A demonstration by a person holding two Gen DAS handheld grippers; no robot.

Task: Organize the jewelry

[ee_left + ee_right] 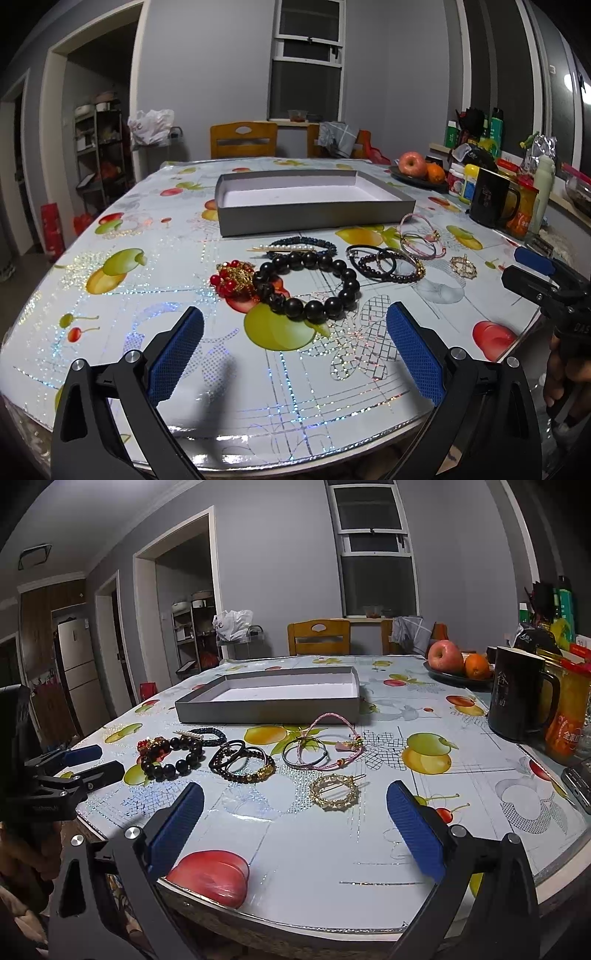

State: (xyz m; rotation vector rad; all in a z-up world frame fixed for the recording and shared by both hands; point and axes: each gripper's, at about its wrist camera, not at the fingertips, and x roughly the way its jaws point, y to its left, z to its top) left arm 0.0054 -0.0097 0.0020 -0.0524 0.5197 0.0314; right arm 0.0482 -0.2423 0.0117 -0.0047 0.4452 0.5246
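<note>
A shallow grey box [314, 218] [266, 710] stands open on the table. In front of it lies a row of jewelry: a big black bead bracelet [310, 286] [171, 757], a red and gold piece [232, 278], a pearl hairpin [284, 249], dark thin bracelets [384, 264] [242, 760], pink cord bracelets [421, 234] [325, 744] and a gold ring brooch [463, 266] [334, 792]. My left gripper [295, 352] is open and empty, just short of the black bracelet. My right gripper [295, 830] is open and empty, just short of the gold brooch.
A black mug [517, 694], jars and bottles [517, 199] and a fruit plate [458, 674] crowd the table's right side. A phone [578, 784] lies at the right edge. Wooden chairs [243, 140] stand behind the table.
</note>
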